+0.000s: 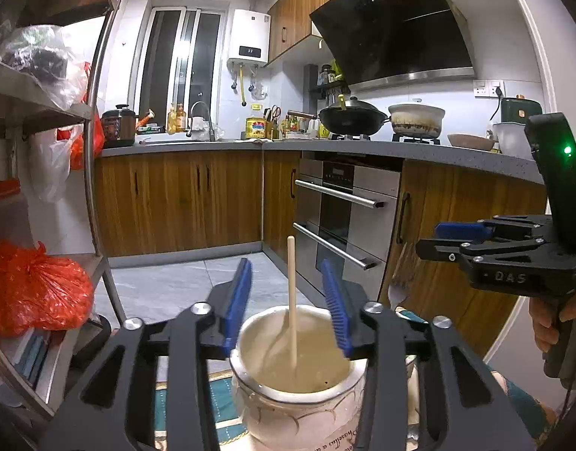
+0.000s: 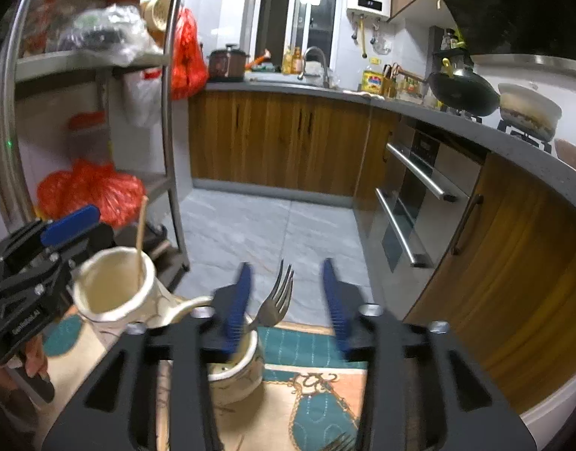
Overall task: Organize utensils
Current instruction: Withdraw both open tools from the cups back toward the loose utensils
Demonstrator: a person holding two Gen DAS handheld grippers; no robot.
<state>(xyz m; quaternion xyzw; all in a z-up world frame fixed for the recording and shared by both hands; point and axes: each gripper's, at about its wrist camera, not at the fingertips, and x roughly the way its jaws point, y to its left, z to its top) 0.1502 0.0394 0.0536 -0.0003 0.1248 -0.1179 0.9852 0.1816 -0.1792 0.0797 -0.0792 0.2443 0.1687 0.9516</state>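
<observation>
Wood-cabinet kitchen, patterned cloth (image 2: 318, 394), your left hand-held gripper (image 1: 288, 300) parted around a chopstick (image 1: 292, 300) in a cream mug (image 1: 299, 406), your right hand-held gripper (image 2: 286, 293) parted, fork (image 2: 276, 300) in a smaller cup (image 2: 235, 376).

Left tongs (image 1: 286, 293): black frame of flat plastic links with slotted cut-outs, joined by round silver bolt heads; two fingers (image 1: 239, 293) faced with ribbed blue pads. Seen from the right wrist view, the body carries small silver screws and white lettering along one black bar, too small to read.

Right tongs (image 2: 286, 293): same black linked frame, silver bolts, ribbed blue pads (image 2: 331, 297). From the left wrist view, its housing bears pale scratched characters, a lit green indicator on the upright black block, and a dark grip handle.

Hand (image 1: 547, 319): bare fingers wrapped on the handle; a teal patterned sleeve shows below it.
</observation>
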